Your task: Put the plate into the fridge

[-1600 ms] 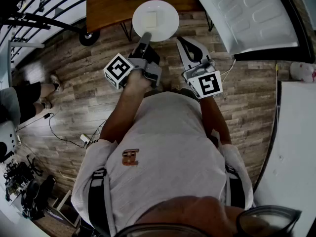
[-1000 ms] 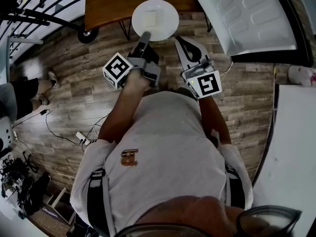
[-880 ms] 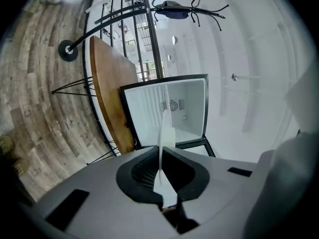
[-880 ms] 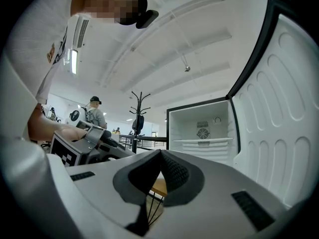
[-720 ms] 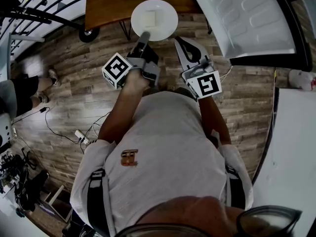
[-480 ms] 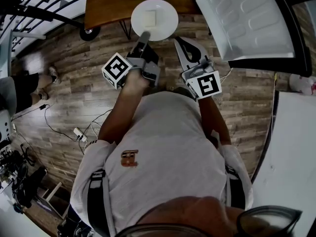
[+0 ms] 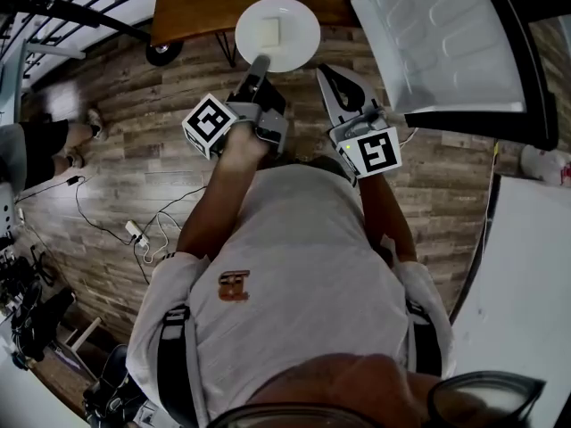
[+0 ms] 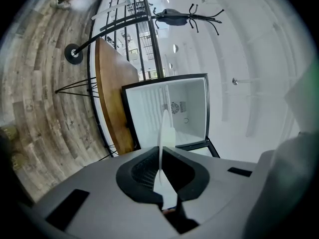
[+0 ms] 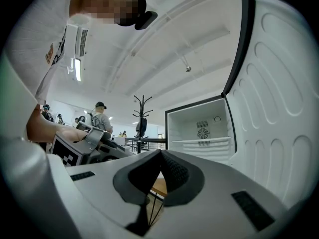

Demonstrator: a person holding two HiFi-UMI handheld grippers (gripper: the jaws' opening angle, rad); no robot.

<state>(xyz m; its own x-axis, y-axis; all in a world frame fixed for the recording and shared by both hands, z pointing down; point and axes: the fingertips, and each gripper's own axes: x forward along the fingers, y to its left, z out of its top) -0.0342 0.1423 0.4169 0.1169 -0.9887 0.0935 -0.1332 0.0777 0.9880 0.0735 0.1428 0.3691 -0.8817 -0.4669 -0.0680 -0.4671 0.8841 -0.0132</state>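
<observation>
Wood-plank flooring (image 7: pixel 134 141) ran under us, with a brown wooden table (image 7: pixel 192 7) ahead and the small fridge (image 8: pixel 174 111) standing open at its far side, its white door (image 7: pixel 437 38) swung wide to our right. We held the white plate (image 7: pixel 277 32) out in front of us in the left gripper (image 7: pixel 260 63), whose jaws were closed on the near rim. Seen along those jaws, the plate showed as a thin white edge rising between them, set against the fridge's bare interior. It hung over the table's near edge, not yet inside the fridge. A pale square piece (image 7: pixel 268 31) lay on the plate. Our right gripper (image 7: pixel 323 69) hovered just beside the plate's right side, apart from it, its jaws brought together at the tips with nothing between them. Both grippers pointed toward the open fridge.
</observation>
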